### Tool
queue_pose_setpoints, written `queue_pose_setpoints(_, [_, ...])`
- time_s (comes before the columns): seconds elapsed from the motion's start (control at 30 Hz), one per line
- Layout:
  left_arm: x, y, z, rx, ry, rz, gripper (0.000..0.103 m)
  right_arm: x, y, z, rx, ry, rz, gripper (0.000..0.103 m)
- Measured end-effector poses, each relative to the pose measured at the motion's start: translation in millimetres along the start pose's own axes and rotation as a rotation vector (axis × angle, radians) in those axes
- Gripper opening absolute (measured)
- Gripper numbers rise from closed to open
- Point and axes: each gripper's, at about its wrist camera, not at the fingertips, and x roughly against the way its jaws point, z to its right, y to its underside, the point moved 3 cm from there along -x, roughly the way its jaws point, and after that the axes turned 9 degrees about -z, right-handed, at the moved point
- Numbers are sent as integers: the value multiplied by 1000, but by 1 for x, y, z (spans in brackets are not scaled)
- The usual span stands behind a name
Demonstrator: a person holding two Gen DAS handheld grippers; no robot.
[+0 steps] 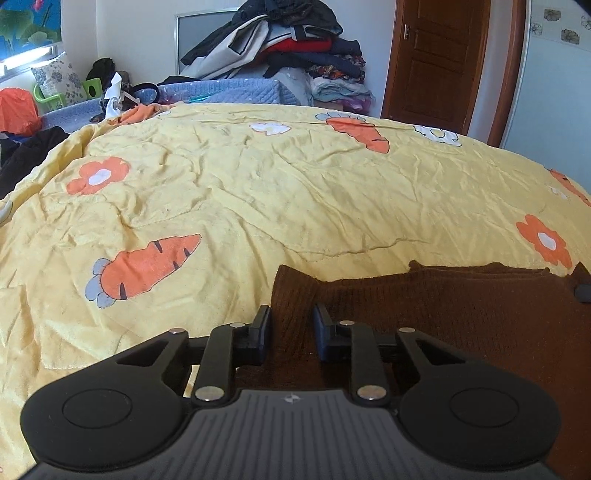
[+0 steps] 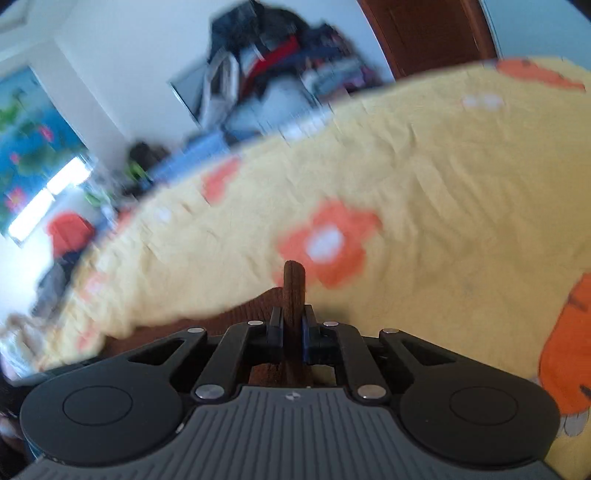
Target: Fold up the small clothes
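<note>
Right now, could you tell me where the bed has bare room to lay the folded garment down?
The yellow bedspread lies bare between the carrot print and the brown knit garment, and onward to the far edge. It is crowded beyond: the clothes pile and blue quilt.

- Left wrist view sits low over the yellow bedspread, level, facing the clothes pile and door.
- Right wrist view, close, tilted and blurred, shares that bedspread, pile and door.
</note>
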Motion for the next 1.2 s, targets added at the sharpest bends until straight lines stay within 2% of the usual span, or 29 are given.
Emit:
queue_pose_setpoints(0.03, [0, 0, 0, -1, -1, 4, 23, 1, 2, 0, -1, -5, 5, 14])
queue_pose_setpoints(0.1, [0, 1, 2, -10, -8, 14, 23, 5, 1, 3, -56, -36, 7, 27])
queue_pose_setpoints(0.17, [1, 2, 3, -17, -14, 19, 23, 17, -1, 1, -65, -17, 51, 35])
queue_pose_setpoints(0.23, [1, 2, 3, -18, -18, 20, 23, 34, -2, -6, -40, 7, 124, 35])
queue_pose_setpoints(0.33, [1, 3, 4, -19, -24, 25, 23, 45, -1, -28, 37, 10, 159, 38])
queue_pose_setpoints(0.4, [1, 4, 5, -20, -30, 31, 23, 40, 3, -48, 128, 19, 133, 55])
queue_pose_setpoints(0.47, [2, 4, 5, -22, -32, 34, 23, 25, 9, -63, 207, 54, 94, 65])
queue_pose_setpoints(0.57, [2, 4, 3, -11, -26, 31, 22, -4, 11, -59, 205, 103, 16, 64])
queue_pose_setpoints(0.6, [3, 3, 1, -2, -29, 28, 16, -13, 14, -51, 192, 125, 5, 63])
queue_pose_setpoints(0.63, [4, 1, -4, 10, -31, 24, 9, -13, 17, -46, 208, 115, 64, 64])
queue_pose_setpoints(0.67, [6, 0, -9, 28, -36, 24, 5, -12, 17, -42, 184, 93, 76, 65])
queue_pose_setpoints(0.77, [5, -1, -32, 77, -49, 10, 4, -11, 21, -41, 166, 76, 87, 67])
queue_pose_setpoints(0.87, [11, 0, -35, 70, -16, 21, 5, -12, 23, -46, 192, 70, 81, 77])
queue_pose_setpoints(0.93, [21, 0, -32, 72, 32, 53, 5, -13, 24, -50, 208, 76, 78, 80])
queue_pose_setpoints(1.0, [25, -4, -29, 91, 86, 62, 11, -13, 25, -51, 213, 78, 78, 82])
queue_pose_setpoints(1.03, [23, -8, -28, 106, 111, 53, 23, -13, 25, -50, 211, 75, 80, 82])
queue_pose_setpoints(1.07, [21, -12, -27, 119, 120, 44, 41, -12, 25, -49, 204, 68, 82, 82])
queue_pose_setpoints(1.13, [9, -17, -23, 115, 94, 13, 66, -10, 25, -47, 186, 53, 88, 82])
queue_pose_setpoints(1.2, [-5, -18, -16, 71, 50, -34, 55, -9, 25, -44, 168, 39, 94, 82])
